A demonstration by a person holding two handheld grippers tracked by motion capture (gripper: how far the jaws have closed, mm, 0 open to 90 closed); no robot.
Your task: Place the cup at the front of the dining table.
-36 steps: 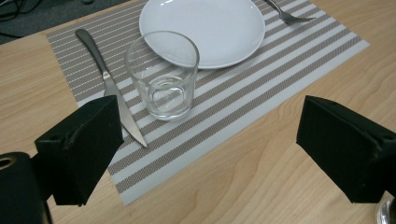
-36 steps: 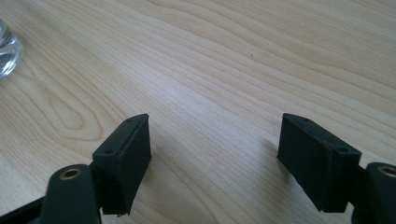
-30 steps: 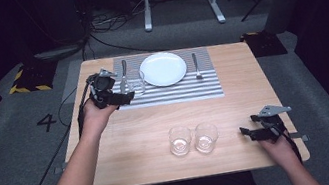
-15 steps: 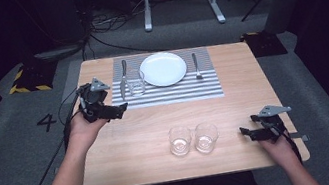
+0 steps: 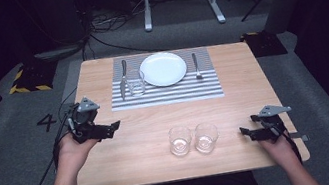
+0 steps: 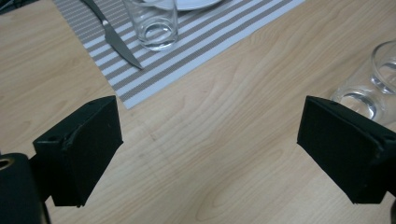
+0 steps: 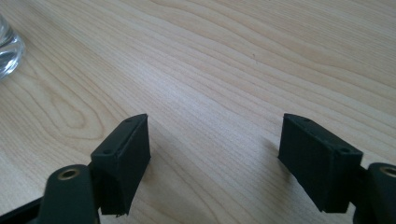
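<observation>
1. Since a second ago my left gripper point(image 5: 113, 127) has drawn back from the glass on the placemat point(image 5: 135, 82) toward the tabletop's point(image 5: 235, 106) left edge, and that glass stands alone where I had been at it.
2. That glass sits upright on the striped placemat point(image 5: 173, 93), on the placemat's left part, just right of the knife point(image 5: 123, 80) and just left of the white plate point(image 5: 163, 69); in the left gripper view it shows at the top point(image 6: 152, 23) with the knife point(image 6: 116, 42) beside it.
3. My left gripper is well apart from the placemat glass now, near the placemat's lower left corner, over bare wood; its jaws stand wide with nothing between them, and they have just been closing a little.
4. Two empty glasses stand on bare wood below the placemat, touching or nearly so: the left one point(image 5: 179, 140) and the right one point(image 5: 206, 137). In the left gripper view the pair point(image 6: 373, 84) shows at the right edge.
5. My right gripper point(image 5: 245, 132) lies low to the tabletop, right of the pair of glasses and well below the placemat, kept in place; its jaws are apart and grip nothing, bare wood showing between them point(image 7: 215, 154).
6. On the placemat's right part a fork point(image 5: 195, 65) lies right of the plate.
</observation>
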